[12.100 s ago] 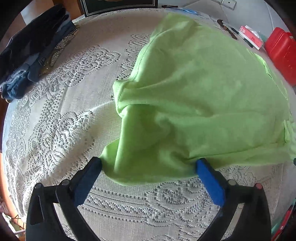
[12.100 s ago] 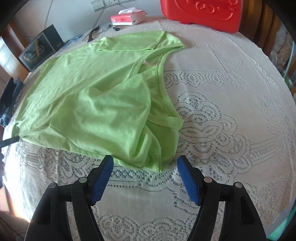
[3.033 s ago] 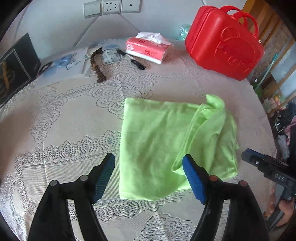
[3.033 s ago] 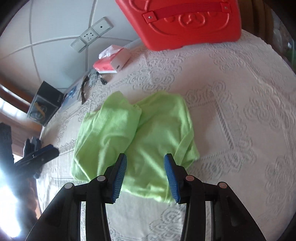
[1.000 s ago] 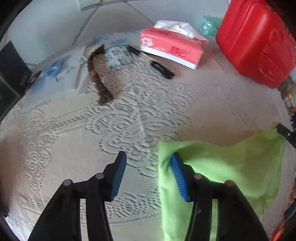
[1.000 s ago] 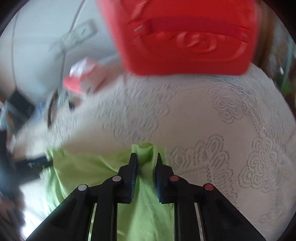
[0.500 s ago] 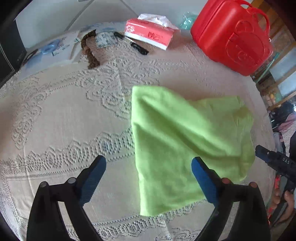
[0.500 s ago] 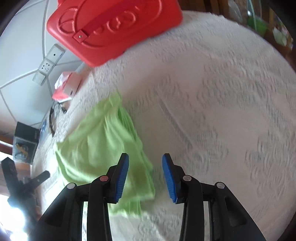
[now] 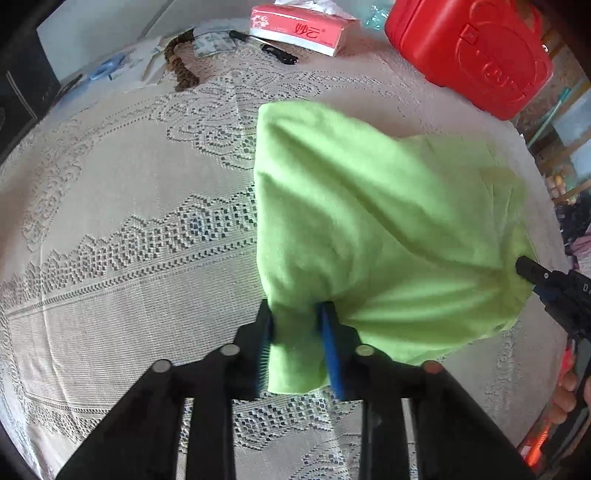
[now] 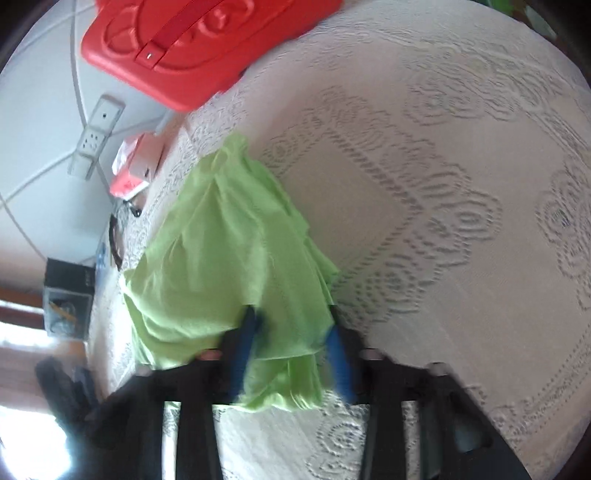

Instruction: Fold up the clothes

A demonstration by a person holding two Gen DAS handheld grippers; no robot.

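Note:
The lime-green garment [image 9: 369,221] lies folded on the lace tablecloth [image 9: 129,221]. My left gripper [image 9: 297,332] has its jaws closing, and the blue pads pinch the garment's near left corner, which bunches between them. In the left wrist view my right gripper [image 9: 528,267] bites the garment's right edge, and creases run toward it. In the blurred right wrist view the garment [image 10: 229,251] fills the gap of the right gripper [image 10: 291,336], whose jaws are closing, and fabric drapes over its left finger.
A red plastic case [image 9: 469,51] stands at the far right of the table. A tissue box [image 9: 299,24], a black pen [image 9: 273,51] and a brown braided cord [image 9: 181,70] lie along the back. A black box [image 10: 68,302] sits at the left. A person's fingers [image 9: 561,398] hold the right gripper's handle.
Half a second ago my left jaws stood wide over the flat garment; now they have closed on its near left corner. The right gripper has moved onto the near right edge and narrowed.

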